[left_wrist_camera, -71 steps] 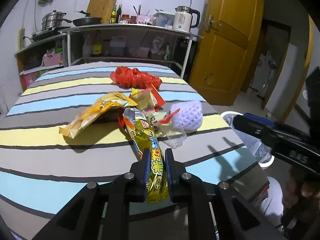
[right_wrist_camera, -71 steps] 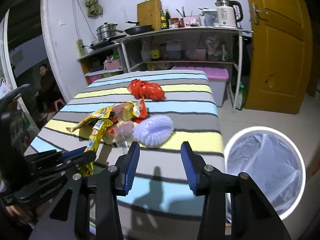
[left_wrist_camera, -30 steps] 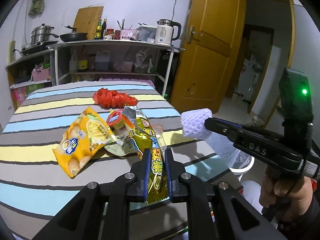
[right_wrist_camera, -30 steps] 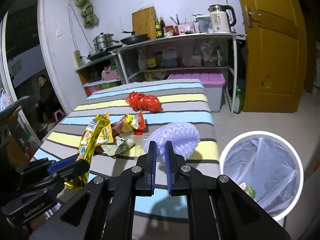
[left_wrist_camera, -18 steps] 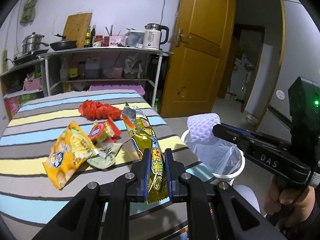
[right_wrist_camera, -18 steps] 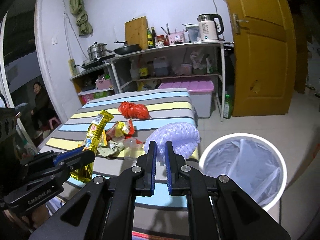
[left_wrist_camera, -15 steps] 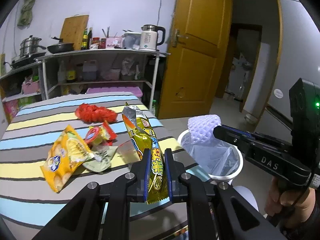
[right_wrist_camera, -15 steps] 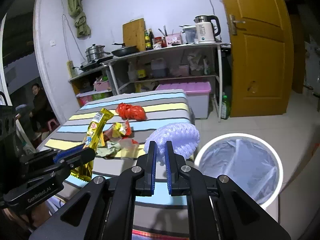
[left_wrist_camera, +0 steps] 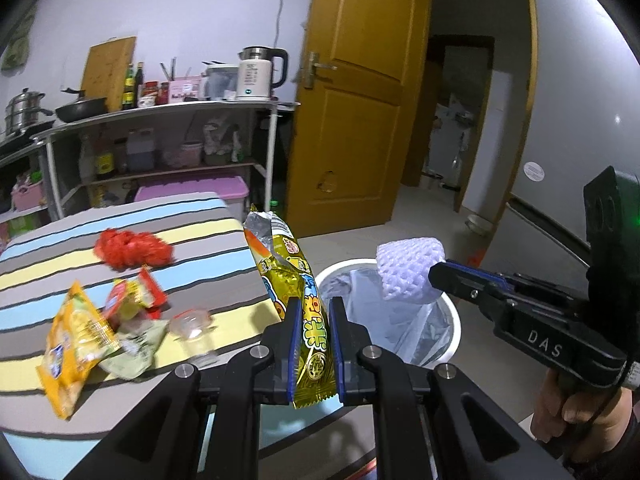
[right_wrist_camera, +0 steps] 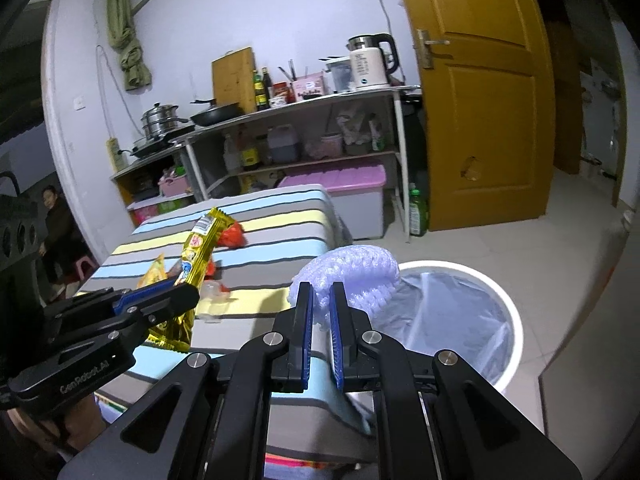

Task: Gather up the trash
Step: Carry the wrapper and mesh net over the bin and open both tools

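My left gripper [left_wrist_camera: 314, 312] is shut on a long yellow snack wrapper [left_wrist_camera: 294, 280], held in the air at the table's right edge. It also shows in the right wrist view [right_wrist_camera: 196, 264]. My right gripper [right_wrist_camera: 320, 300] is shut on a pale purple foam fruit net [right_wrist_camera: 352, 276], held over the near rim of a white bin lined with a clear bag [right_wrist_camera: 460, 312]. In the left wrist view the net [left_wrist_camera: 408, 270] hangs above the bin [left_wrist_camera: 400, 320].
On the striped table [left_wrist_camera: 120, 256] lie a red mesh bag [left_wrist_camera: 130, 248], a yellow snack bag [left_wrist_camera: 74, 340], a red wrapper [left_wrist_camera: 134, 298], a green wrapper and a clear plastic cup [left_wrist_camera: 190, 324]. A shelf with kitchenware and a wooden door [left_wrist_camera: 352, 120] stand behind.
Both grippers have swung right, off the table towards the bin, each still holding its piece. Earlier, the right gripper shut on the foam net and lifted it off the table.
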Demonstrator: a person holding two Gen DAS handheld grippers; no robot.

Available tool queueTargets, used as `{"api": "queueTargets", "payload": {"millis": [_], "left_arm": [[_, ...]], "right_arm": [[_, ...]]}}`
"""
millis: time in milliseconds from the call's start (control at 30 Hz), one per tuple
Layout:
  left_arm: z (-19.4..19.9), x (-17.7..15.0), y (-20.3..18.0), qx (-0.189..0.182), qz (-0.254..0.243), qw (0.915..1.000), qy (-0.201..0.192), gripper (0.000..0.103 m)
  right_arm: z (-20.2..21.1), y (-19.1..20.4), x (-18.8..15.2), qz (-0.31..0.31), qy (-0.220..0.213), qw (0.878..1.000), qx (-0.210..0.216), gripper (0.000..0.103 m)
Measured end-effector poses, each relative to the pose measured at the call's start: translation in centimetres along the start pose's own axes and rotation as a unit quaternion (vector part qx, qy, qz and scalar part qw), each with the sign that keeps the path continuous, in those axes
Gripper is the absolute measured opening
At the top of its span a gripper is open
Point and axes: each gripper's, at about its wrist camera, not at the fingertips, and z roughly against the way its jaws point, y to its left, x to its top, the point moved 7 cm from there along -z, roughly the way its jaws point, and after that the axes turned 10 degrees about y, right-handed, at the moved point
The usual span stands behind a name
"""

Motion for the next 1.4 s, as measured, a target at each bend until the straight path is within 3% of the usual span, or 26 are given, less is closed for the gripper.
{"api": "queueTargets", "payload": {"millis": [433,1033,1167,1333,1400], "left_arm": [[-5.1,1.8,-3.1,-0.037,-0.016,0.9989,0.023,0.013],[-10.6,2.6,-5.7,-0.056,-0.031,0.9963,0.058,0.014],[-11.4,2.6,-5.7,-0.057,-0.029,0.9957,0.066,0.018],[-11.7,2.5,-5.0,-0.058,-0.022,0.9958,0.068,0.025],[-11.6,2.5,-5.0,-0.057,-0.021,0.996,0.066,0.026]], "right_arm": [[-0.8,-4.9,0.1,-0.036,0.009,0.999,-0.024,0.009],[-2.6,-9.8,-0.6,-0.084,0.028,0.995,-0.037,0.01],[-3.2,-10.2,-0.8,-0.087,0.034,0.995,-0.043,0.011],[-3.5,-10.5,-0.9,-0.086,0.035,0.995,-0.048,0.032],[-3.4,-10.5,-0.9,-0.088,0.033,0.994,-0.051,0.033]]}}
